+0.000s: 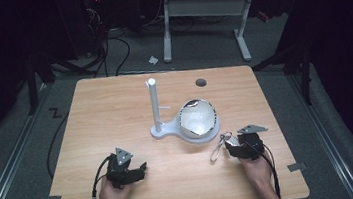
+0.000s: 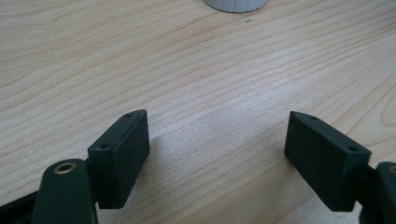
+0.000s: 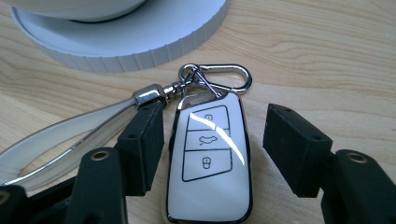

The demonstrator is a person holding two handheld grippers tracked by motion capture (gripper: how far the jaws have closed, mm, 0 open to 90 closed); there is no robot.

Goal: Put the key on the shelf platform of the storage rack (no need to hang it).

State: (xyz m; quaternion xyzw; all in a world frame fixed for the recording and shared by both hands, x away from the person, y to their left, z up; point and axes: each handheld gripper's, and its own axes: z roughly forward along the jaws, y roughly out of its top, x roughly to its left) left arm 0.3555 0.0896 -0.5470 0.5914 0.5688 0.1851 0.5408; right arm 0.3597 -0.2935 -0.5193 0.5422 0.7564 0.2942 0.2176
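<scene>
Near edge of the wooden surface (image 1: 114,96): two hands come in from the bottom, one set of tongs each.

Left tongs (image 1: 131,173) sit near-left on the surface, held by the left hand (image 1: 113,197). Left gripper view: jaws spread wide, only bare wood between them, gripping nothing (image 2: 217,154).

Right tongs (image 3: 212,149) sit near-right, held by the right hand (image 1: 257,168). Jaws open and straddling a white car key fob (image 3: 208,161) that lies flat on the surface, buttons up. Gap visible on both sides of the fob, wider on the right; left jaw is just beside it, can't tell if it touches. Not clamped.

Fob's far end carries a silver carabiner clip (image 3: 223,77) and a swivel joined to a clear strap loop (image 3: 56,140), which runs off to the left past the left jaw.

Just beyond the fob: white round base (image 3: 140,42) with ribbed edge. High view shows it as a stand with a white bowl-shaped part (image 1: 197,120) on top and an upright white post (image 1: 154,104) at its left end, mid-surface.

Farther still: dark round hole (image 1: 201,82) in the surface near the far edge. Beyond that, floor and a white-legged desk (image 1: 202,11).
</scene>
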